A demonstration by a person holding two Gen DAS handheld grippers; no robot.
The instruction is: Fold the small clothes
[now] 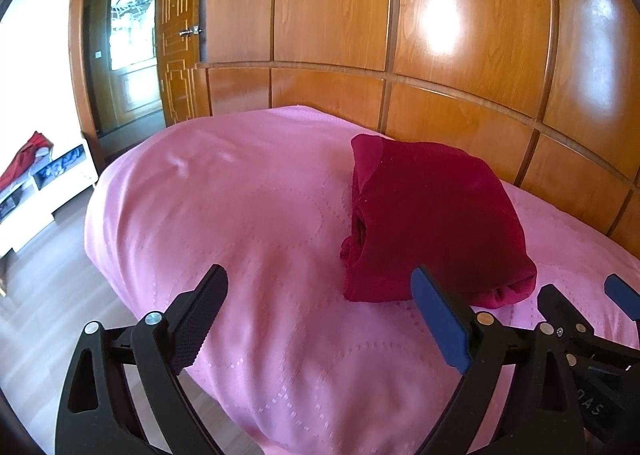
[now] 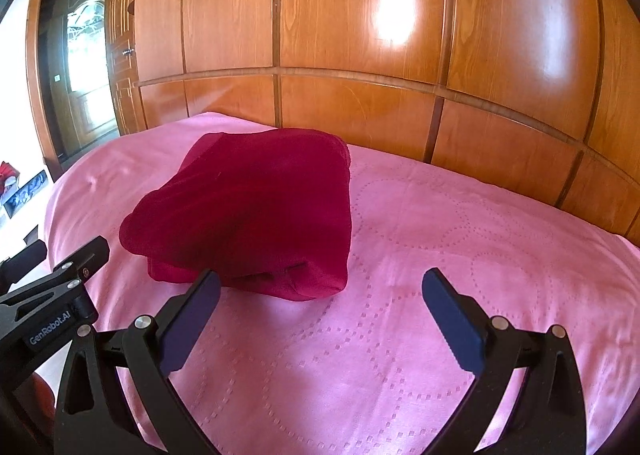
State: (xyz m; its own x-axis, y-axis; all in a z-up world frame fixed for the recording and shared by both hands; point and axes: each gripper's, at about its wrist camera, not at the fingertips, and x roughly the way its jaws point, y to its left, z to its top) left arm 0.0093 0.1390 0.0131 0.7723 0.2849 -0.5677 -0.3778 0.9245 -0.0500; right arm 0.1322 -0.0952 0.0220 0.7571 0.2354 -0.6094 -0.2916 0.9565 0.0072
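Observation:
A dark red garment (image 1: 432,215) lies folded into a thick square bundle on the pink bedspread (image 1: 240,207). In the left wrist view my left gripper (image 1: 320,287) stands open, just short of the bundle's near left corner, with only bedspread between its fingers. In the right wrist view the same garment (image 2: 248,211) sits ahead and to the left. My right gripper (image 2: 322,287) is open too, with its left finger (image 2: 192,319) close to the bundle's near edge and its jaws holding nothing. The left gripper (image 2: 24,271) shows at that view's left edge, the right gripper (image 1: 580,299) at the other view's right edge.
A glossy wooden panelled wall (image 1: 400,55) rises straight behind the bed. A doorway with an open wooden door (image 1: 176,39) is at the far left. Low white shelves (image 1: 36,183) with red cloth on top stand on the wooden floor (image 1: 44,287) left of the bed.

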